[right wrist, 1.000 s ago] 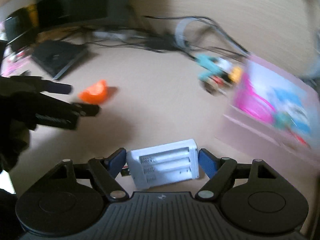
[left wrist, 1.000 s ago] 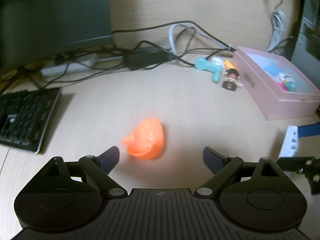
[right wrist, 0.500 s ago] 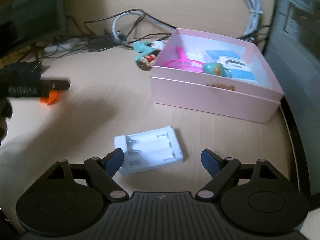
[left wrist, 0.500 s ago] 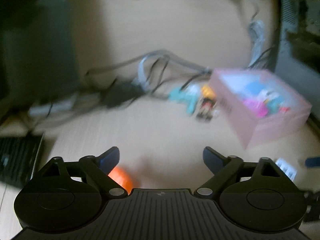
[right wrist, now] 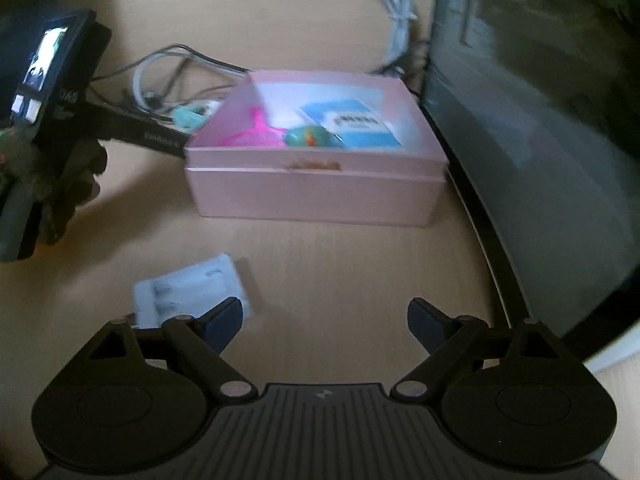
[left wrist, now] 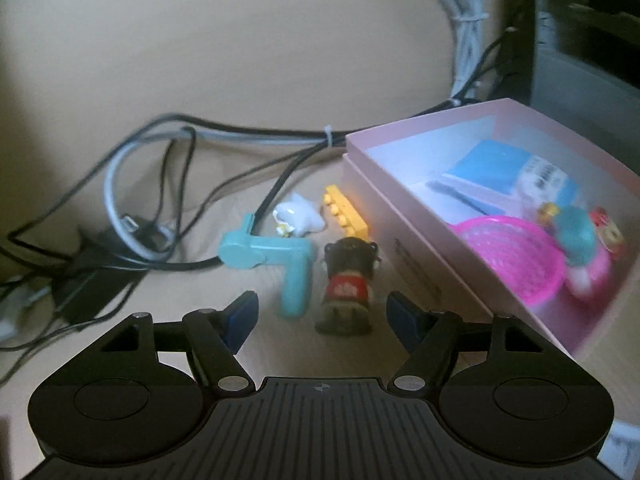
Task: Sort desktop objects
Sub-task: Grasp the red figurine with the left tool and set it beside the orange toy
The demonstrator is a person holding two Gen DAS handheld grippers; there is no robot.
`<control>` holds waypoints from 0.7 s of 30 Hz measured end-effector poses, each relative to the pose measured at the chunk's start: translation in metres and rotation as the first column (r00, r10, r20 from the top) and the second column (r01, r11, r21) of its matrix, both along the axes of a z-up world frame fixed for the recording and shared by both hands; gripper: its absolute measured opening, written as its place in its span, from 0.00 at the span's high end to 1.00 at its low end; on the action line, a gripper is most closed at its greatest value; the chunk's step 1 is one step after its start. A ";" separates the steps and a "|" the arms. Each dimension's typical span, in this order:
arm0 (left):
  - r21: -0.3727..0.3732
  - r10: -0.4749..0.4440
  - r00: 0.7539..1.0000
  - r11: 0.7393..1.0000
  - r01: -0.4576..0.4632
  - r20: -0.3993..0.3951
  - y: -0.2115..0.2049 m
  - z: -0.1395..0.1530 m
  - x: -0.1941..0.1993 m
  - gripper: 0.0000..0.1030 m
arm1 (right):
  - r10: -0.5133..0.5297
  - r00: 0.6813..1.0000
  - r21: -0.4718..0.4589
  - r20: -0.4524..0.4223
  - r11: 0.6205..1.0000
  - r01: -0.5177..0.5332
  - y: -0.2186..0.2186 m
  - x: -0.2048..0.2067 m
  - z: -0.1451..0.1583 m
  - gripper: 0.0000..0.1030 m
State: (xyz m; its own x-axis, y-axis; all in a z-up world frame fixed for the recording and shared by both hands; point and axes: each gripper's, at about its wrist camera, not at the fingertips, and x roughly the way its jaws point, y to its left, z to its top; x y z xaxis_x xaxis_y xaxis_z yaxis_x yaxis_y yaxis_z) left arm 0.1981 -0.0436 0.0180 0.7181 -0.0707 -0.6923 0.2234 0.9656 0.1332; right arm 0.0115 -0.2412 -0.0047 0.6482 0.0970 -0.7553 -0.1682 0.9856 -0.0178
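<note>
My left gripper is open, its jaws either side of a small doll in a red top and a teal toy that lie on the desk. A white figure and a yellow brick lie just behind them. The pink box stands to the right and holds a pink net, a blue card and small toys. My right gripper is open and empty. The white battery holder lies on the desk at its left fingertip. The pink box is ahead of it.
A tangle of black and grey cables lies left of the toys. A dark computer case stands right of the box. The left hand and its gripper show at the left of the right wrist view.
My left gripper has left the orange toy and moved forward to the doll and teal toy. My right gripper has let go of the white battery holder and swung right, toward the box.
</note>
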 end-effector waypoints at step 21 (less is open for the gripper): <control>-0.083 -0.026 0.991 0.996 0.015 -0.134 0.030 0.005 -0.095 0.70 | 0.075 0.997 0.000 -0.013 0.997 -0.075 0.016 0.015 -0.009 0.10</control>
